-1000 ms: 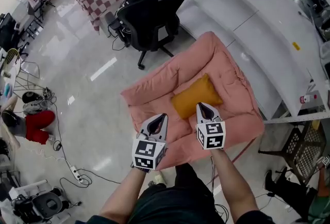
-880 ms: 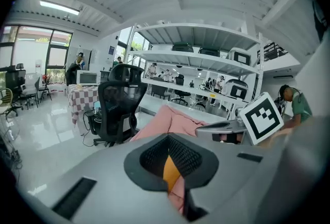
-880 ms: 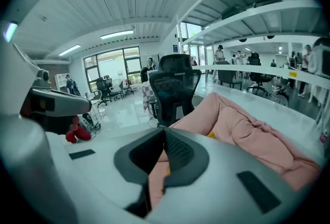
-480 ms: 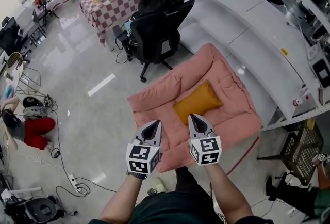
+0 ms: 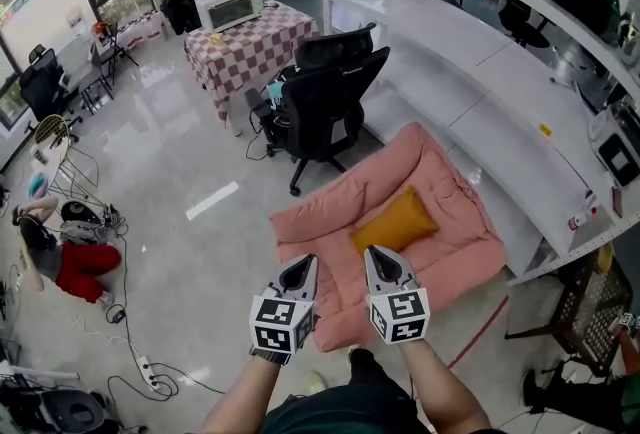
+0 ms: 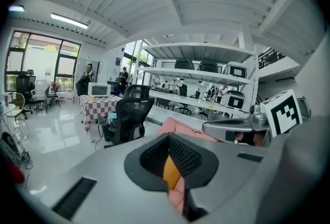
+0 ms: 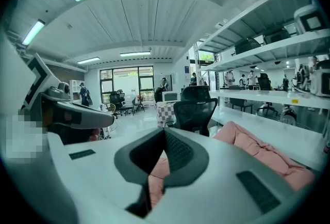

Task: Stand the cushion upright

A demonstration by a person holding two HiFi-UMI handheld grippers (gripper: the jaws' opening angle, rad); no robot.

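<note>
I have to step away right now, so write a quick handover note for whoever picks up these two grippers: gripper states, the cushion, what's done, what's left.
Left gripper: shut, empty, in the air short of the pink floor sofa.
Right gripper: shut, empty, beside it.
Orange cushion: on the sofa's seat, apparently lying down, neither gripper touching it.
Done: nothing visible. Left: grip the cushion, stand it upright.

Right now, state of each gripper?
Left gripper: closed, holding nothing.
Right gripper: closed, holding nothing.
</note>
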